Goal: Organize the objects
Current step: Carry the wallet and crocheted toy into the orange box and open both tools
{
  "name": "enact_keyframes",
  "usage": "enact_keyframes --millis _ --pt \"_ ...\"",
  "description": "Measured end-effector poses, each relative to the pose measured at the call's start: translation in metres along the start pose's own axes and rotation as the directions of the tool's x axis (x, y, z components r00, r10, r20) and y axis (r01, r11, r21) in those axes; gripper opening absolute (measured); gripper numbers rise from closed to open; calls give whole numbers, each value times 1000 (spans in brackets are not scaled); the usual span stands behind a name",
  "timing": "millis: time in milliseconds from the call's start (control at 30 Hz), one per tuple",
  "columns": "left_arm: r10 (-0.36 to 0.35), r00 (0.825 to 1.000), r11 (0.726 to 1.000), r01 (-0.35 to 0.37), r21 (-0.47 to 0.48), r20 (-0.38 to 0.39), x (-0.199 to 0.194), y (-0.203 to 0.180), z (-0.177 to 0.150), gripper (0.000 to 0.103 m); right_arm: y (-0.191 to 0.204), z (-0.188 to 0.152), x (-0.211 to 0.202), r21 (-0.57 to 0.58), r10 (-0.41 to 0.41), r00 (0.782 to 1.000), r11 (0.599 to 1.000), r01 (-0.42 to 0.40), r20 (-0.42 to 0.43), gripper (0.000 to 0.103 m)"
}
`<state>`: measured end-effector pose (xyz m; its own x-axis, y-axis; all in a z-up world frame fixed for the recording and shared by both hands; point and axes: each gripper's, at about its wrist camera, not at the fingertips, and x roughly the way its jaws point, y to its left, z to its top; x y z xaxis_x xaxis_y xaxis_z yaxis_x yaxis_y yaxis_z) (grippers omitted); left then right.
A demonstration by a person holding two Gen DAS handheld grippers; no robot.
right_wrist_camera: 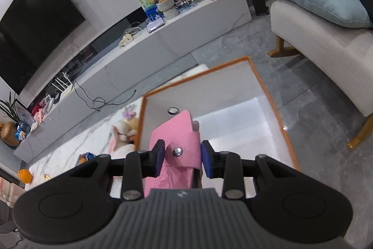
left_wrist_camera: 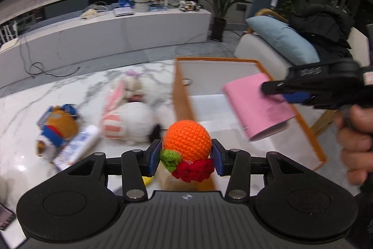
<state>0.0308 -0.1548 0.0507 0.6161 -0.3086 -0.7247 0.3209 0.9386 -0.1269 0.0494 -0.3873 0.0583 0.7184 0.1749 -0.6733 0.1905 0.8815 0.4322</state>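
Note:
My left gripper [left_wrist_camera: 186, 156] is shut on an orange crochet toy [left_wrist_camera: 186, 140] with a green leaf and red base, held above the marble table near the left rim of the orange-edged box [left_wrist_camera: 180, 85]. My right gripper [right_wrist_camera: 182, 159] is shut on a pink notebook [right_wrist_camera: 173, 146] with a snap strap, held over the open white inside of the box [right_wrist_camera: 268, 95]. In the left wrist view the right gripper [left_wrist_camera: 277, 91] and the notebook [left_wrist_camera: 256, 104] show at the right, above the box.
On the marble table [left_wrist_camera: 35, 97] lie a white plush rabbit [left_wrist_camera: 130, 113], a brown plush in blue clothes [left_wrist_camera: 58, 130] and a white tube [left_wrist_camera: 79, 146]. A cream armchair [right_wrist_camera: 326, 48] with a blue cushion stands to the right. A TV bench [left_wrist_camera: 116, 32] is behind.

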Motion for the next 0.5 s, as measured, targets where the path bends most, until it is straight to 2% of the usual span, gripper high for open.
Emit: enact_keyframes --millis 200,433,500 --pt "-29 998 999 31 25 -49 28 -41 7 52 -27 -8 9 -31 -68 997 997 67 -36 36" --pt "20 988 996 -5 92 -155 72 -76 3 52 -43 -19 32 -94 -138 985 987 128 -105 36" --pt "37 982 994 -17 106 -186 83 -82 -1 52 -38 -24 36 -144 -170 980 977 154 -107 36"
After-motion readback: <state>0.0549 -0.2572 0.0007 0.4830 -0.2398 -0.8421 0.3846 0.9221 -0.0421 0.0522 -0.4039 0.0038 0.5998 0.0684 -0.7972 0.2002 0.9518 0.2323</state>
